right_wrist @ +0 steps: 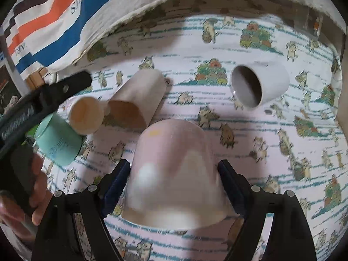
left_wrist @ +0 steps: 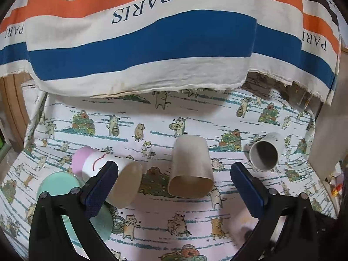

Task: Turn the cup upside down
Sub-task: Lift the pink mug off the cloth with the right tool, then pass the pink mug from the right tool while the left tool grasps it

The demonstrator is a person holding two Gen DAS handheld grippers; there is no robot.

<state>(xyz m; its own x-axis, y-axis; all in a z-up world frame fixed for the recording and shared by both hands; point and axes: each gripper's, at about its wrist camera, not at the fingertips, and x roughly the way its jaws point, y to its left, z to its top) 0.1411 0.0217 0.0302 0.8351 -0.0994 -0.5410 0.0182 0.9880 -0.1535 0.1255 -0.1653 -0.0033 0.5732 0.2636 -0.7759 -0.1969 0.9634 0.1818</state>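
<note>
- Pink cup fills the lower centre of the right wrist view, base up and rim down, clamped at its sides by the right tool; that side grip suits turning it over.
- Left tool hangs wide open and empty over the desk, likely lining up with the beige cup lying on its side at centre.
- Grey cup lies tipped at upper right.

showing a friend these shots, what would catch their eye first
First, the pale pink cup, upside down and filling the right wrist view, gripped between the right gripper fingers. Behind it, a beige tumbler and a grey mug lie on their sides on the cat-print cloth, with a striped PARIS fabric hanging at the back.
</note>
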